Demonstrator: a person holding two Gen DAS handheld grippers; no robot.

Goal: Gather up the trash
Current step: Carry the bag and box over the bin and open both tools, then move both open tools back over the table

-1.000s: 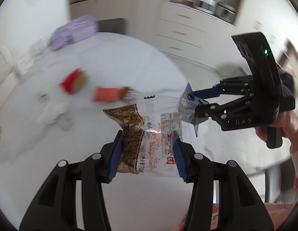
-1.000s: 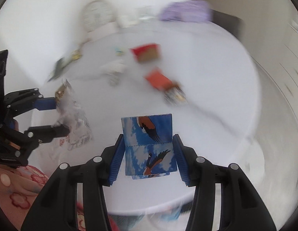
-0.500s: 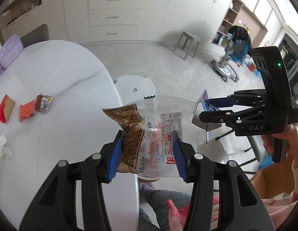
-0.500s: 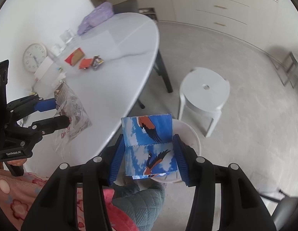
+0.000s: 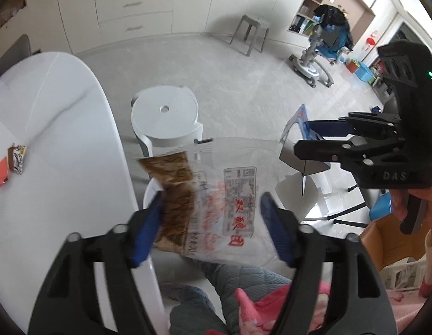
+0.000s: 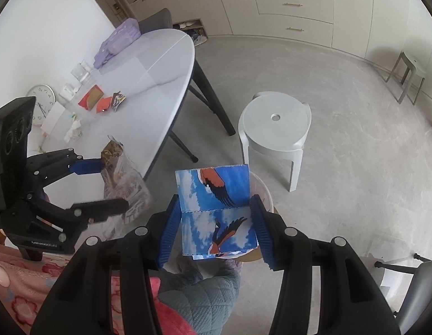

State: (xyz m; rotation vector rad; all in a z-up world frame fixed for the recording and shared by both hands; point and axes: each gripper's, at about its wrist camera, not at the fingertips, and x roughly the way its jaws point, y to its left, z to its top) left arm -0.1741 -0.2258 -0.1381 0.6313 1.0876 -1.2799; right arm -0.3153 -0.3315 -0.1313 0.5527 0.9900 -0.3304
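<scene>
My left gripper (image 5: 212, 198) hangs past the table edge with its jaws opening. A clear snack wrapper (image 5: 238, 192) with a brown end and red print sits loose between them, a gap showing at the right pad. From the right wrist view, the same wrapper (image 6: 123, 187) dangles by the left gripper (image 6: 112, 184). My right gripper (image 6: 215, 199) is shut on a blue box with bird pictures (image 6: 216, 187), above a white bin (image 6: 265, 192) on the floor. Red and brown wrappers (image 6: 102, 103) lie on the white table (image 6: 149, 83).
A white round stool (image 6: 274, 128) stands just beyond the bin. A grey stool (image 6: 408, 69) is by the far cabinets. A clock (image 6: 44, 103), glasses and a purple pack (image 6: 116, 42) sit on the table's far side. The person's pink-clad legs (image 6: 165, 301) are below.
Both grippers swung off the table to a spot above the floor bin. The left jaws have widened and the wrapper now sits loose and blurred between them. The right grip is unchanged.
</scene>
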